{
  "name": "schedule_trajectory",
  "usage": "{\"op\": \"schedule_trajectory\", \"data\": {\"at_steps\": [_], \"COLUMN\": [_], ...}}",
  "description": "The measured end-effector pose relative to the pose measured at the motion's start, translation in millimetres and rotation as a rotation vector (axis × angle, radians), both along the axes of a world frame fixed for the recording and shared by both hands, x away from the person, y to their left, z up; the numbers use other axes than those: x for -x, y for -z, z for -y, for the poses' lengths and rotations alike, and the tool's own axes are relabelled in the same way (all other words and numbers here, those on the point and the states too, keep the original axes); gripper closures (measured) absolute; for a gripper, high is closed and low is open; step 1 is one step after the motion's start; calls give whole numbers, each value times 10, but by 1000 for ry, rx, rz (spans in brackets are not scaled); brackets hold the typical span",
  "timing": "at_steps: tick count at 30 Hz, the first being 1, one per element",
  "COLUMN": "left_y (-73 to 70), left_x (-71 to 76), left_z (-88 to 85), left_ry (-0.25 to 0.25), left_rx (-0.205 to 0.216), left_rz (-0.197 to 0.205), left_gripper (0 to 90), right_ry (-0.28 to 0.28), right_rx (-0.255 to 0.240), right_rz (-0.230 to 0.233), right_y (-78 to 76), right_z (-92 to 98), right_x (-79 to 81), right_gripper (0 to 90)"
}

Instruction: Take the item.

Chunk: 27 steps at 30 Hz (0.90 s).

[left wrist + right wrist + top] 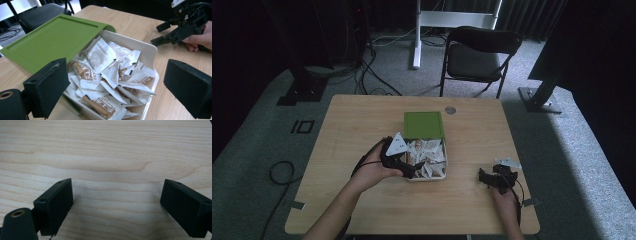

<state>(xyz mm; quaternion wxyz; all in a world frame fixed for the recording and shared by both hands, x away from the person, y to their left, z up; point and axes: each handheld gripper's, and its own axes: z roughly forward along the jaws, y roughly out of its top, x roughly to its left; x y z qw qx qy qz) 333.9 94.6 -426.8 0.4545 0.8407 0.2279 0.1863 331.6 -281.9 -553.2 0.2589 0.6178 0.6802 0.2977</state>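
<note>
A white box (446, 159) (149, 51) full of several white and brown sachets (426, 155) (110, 72) sits mid-table, its green lid (424, 125) (52, 41) slid back off it toward the far side. My left gripper (411, 171) (117, 87) hangs open at the box's near left corner, jaws wide over the sachets with nothing between them. My right gripper (484, 178) (116, 205) stands open low over the bare wooden table (107, 150) to the right of the box; it also shows in the left gripper view as the black right gripper (160, 33), held by a hand.
A small round grey disc (450, 110) lies near the table's far edge. Behind the table stand a black folding chair (479, 55) and a white desk frame (452, 20). Cables (282, 172) run over the grey carpet at left.
</note>
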Motion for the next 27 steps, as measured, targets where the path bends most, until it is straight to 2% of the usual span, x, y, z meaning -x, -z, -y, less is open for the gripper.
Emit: {"op": "schedule_trajectory", "data": {"at_steps": [3,7,12,14,15,18,20,23,27], "left_y": [-7,-19,9,41,61,128,160,179,213], "left_x": [-17,-47,-119,-136,-140,-165,-190,-219,-246], "left_z": [64,164,270,300,313,342,357,378,415], "left_ry": [12,26,27,15,9,-1,-8,-21,-20], "left_rx": [-22,-29,-37,-57,-76,-133,-115,-93,-116], "left_rz": [6,-3,-30,-53,-48,-48,-65,-73,-80], "left_gripper": [73,87,126,154,158,207,261,410,480], "right_ry": [0,-2,-1,-3,-3,-3,-3,-4,-4], "right_rx": [0,1,1,1,2,1,1,1,1], "right_rz": [0,0,1,1,2,2,1,2,2], "right_y": [0,0,1,1,1,1,1,1,1], "right_z": [0,1,0,0,1,1,1,1,1], "right_x": [0,1,0,1,1,1,1,1,1], "right_gripper": [109,109,109,109,109,109,109,109,109]}}
